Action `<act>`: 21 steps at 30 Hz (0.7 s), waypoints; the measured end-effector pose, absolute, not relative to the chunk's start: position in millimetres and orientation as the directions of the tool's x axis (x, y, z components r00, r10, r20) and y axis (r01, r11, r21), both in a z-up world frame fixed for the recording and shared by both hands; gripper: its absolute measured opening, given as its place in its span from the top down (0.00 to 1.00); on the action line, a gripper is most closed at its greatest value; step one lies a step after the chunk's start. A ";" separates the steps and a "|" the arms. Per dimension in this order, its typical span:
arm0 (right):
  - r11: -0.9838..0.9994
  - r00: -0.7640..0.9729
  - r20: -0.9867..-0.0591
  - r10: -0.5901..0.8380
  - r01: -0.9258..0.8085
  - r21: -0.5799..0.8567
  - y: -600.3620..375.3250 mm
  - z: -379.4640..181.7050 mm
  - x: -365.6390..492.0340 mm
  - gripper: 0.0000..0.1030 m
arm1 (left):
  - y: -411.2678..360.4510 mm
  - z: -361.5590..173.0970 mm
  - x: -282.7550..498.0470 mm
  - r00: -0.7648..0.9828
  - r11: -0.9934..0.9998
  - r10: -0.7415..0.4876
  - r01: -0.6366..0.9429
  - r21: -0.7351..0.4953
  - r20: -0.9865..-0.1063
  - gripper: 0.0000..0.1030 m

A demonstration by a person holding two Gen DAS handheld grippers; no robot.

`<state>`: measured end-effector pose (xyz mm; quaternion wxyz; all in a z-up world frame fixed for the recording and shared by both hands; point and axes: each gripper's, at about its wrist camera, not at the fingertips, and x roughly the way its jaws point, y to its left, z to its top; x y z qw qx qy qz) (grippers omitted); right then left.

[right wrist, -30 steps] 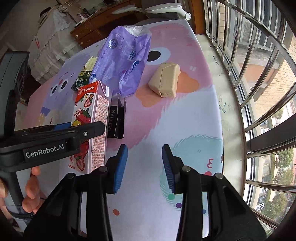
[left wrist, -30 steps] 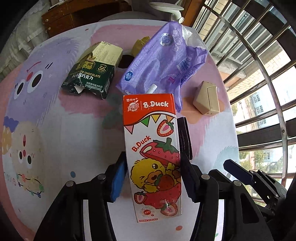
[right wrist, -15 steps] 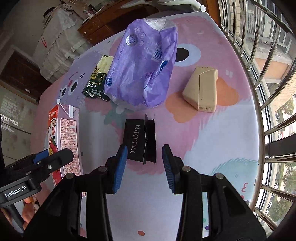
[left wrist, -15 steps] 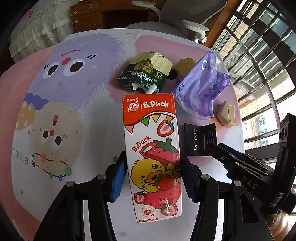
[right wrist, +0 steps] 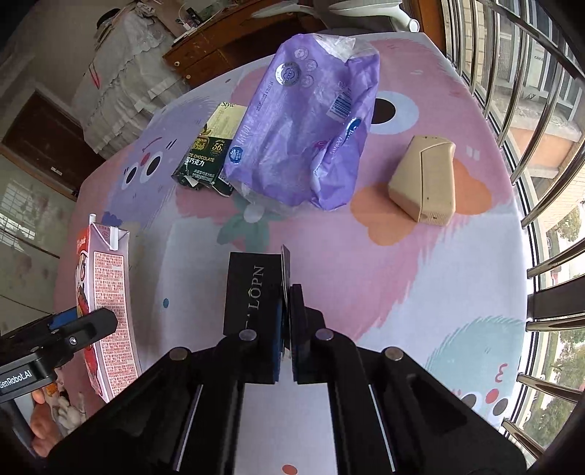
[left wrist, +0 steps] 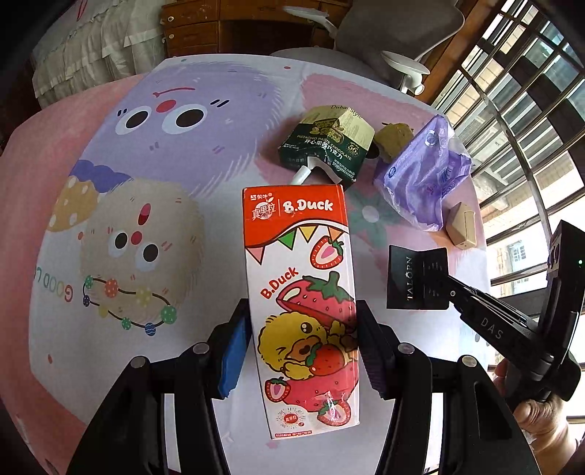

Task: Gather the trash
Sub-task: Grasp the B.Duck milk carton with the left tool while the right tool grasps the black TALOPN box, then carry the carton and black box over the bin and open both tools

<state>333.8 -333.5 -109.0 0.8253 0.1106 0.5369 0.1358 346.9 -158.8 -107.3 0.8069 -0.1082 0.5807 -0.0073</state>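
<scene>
My left gripper (left wrist: 303, 329) is shut on a red and white B.Duck strawberry drink carton (left wrist: 298, 292), which stands upright at the left of the right wrist view (right wrist: 106, 292). My right gripper (right wrist: 287, 307) is shut on the thin open flap of a small black TALOPN box (right wrist: 252, 292), which lies on the cartoon-print tablecloth (right wrist: 365, 255). In the left wrist view the black box (left wrist: 416, 277) sits just right of the carton, with the right gripper's fingers (left wrist: 475, 314) reaching in from the right.
Farther back lie a purple plastic bag (right wrist: 310, 120), a torn green chocolate wrapper (right wrist: 208, 153) and a beige wedge-shaped box (right wrist: 424, 182). A crumpled yellowish scrap (left wrist: 393, 137) sits behind the wrapper. Window bars (right wrist: 530, 109) run along the right edge. A chair (left wrist: 402, 33) stands behind the table.
My right gripper moved forward to the black box and closed on its flap. The left gripper, still holding the carton, drew back and to the left, so more of the table shows.
</scene>
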 end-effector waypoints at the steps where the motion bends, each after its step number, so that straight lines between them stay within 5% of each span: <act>1: 0.938 0.390 -0.854 0.345 -0.110 0.329 -331.8 -104.9 326.2 0.98 | -156.9 -104.6 343.0 0.329 0.976 -0.142 -0.108 -0.187 -0.934 0.46; 21: 0.944 0.543 -0.795 0.272 0.010 0.330 -235.6 -45.4 99.3 0.99 | -34.4 -39.7 175.5 0.431 0.969 -0.238 0.170 -0.181 -0.870 0.46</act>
